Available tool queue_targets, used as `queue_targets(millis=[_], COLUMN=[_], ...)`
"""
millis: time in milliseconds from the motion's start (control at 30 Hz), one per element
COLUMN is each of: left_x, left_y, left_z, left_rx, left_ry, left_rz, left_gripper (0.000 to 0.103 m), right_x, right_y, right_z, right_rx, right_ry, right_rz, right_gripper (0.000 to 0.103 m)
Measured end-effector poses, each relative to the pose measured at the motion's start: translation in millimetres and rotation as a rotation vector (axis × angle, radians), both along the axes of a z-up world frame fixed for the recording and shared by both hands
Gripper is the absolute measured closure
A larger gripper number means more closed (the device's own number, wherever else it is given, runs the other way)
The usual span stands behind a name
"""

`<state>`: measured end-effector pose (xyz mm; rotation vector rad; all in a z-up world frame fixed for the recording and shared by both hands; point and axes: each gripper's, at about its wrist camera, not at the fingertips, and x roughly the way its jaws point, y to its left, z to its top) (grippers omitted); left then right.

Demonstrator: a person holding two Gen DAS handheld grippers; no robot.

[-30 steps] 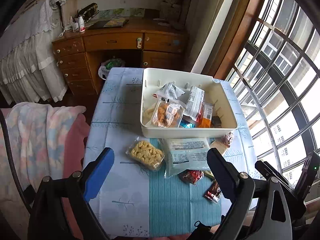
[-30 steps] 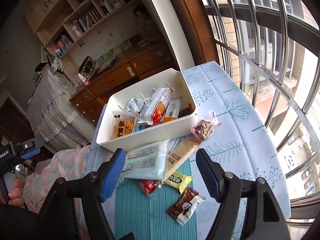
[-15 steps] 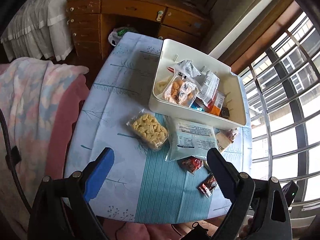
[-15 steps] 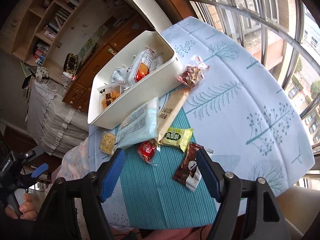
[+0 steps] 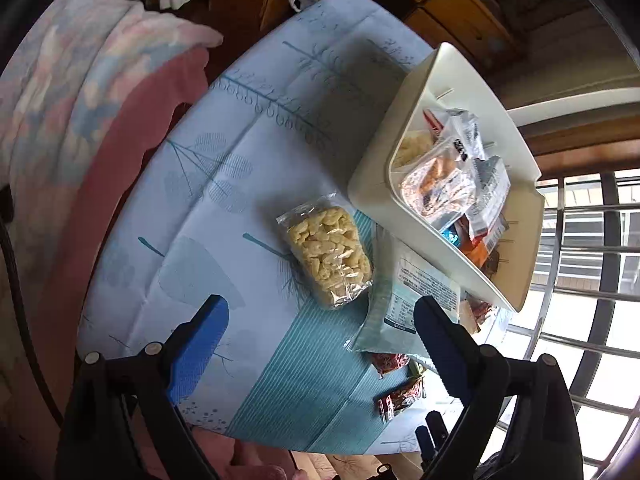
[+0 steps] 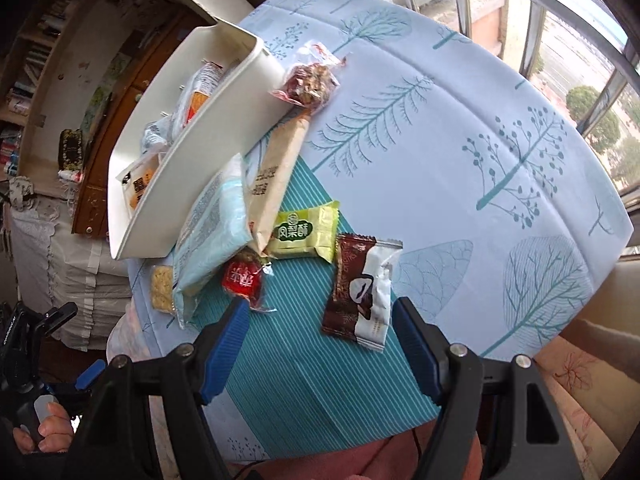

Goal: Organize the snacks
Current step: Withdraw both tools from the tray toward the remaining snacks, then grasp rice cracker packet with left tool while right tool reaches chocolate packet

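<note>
Right wrist: brown-white snack packet (image 6: 362, 288) between spread right gripper (image 6: 320, 312) fingers.

Loose snack packets (image 6: 304, 232) lie on the table (image 6: 460, 128) before the filled bin (image 6: 224, 108).

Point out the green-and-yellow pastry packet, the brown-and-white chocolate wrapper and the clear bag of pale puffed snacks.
green-and-yellow pastry packet (image 6: 305, 231), right wrist view, on its printed green label.
brown-and-white chocolate wrapper (image 6: 357, 285), right wrist view, middle of the wrapper.
clear bag of pale puffed snacks (image 5: 329, 255), left wrist view, centre of the snacks inside.
</note>
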<state>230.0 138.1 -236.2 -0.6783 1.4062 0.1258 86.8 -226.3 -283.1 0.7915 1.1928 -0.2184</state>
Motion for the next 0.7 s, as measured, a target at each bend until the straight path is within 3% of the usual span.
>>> queue_targets(millis=[333,700], left_x=[31.6,58.9], left_y=[-1.9,-14.5], left_z=[-58.9,-99.0], left_rx=[0.016,0.022], left_ry=[0.157,0.226], left_rz=[0.041,0.047], left_gripper=[0.01,0.01], right_x=[5.1,20.5], right_y=[1.1,16.3], right_z=[-30.2,-47.2], right_rx=[-0.024,-0.081], right_ry=[0.129,0.175], right_rz=[-0.129,-0.124], right_gripper=[0.033,0.045])
